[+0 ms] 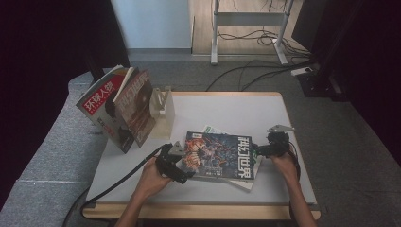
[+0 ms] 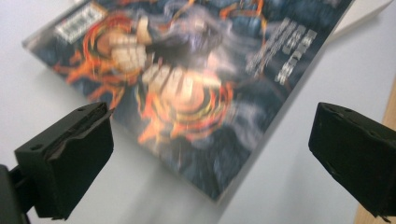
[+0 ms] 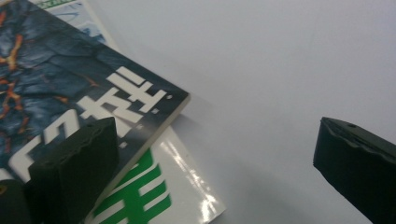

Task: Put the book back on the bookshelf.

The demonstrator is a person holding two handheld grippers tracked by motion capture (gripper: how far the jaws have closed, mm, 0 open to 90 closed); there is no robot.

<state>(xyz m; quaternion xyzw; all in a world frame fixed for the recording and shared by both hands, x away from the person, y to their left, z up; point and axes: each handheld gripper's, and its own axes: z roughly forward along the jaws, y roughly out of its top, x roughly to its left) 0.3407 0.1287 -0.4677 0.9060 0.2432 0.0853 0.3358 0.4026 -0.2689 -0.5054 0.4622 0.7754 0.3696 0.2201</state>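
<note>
A dark blue magazine [image 1: 220, 153] with orange cover art lies flat at the table's front middle, on top of a white and green magazine [image 1: 247, 182]. My left gripper [image 1: 185, 166] is at its left edge, open, and the dark cover's corner [image 2: 187, 70] lies between the wide-apart jaws. My right gripper [image 1: 258, 150] is at the magazine's right edge, also open. In the right gripper view one jaw hangs over the dark magazine's corner [image 3: 70, 79], with the green and white magazine [image 3: 154, 186] under it, and the other jaw is over bare table [image 3: 280, 70].
At the back left a clear stand [image 1: 161, 108] holds two upright, leaning magazines, one red and white [image 1: 100, 97] and one brown [image 1: 137, 109]. The white table [image 1: 227, 109] has a wooden rim. Cables and desk legs [image 1: 215, 33] lie on the floor beyond.
</note>
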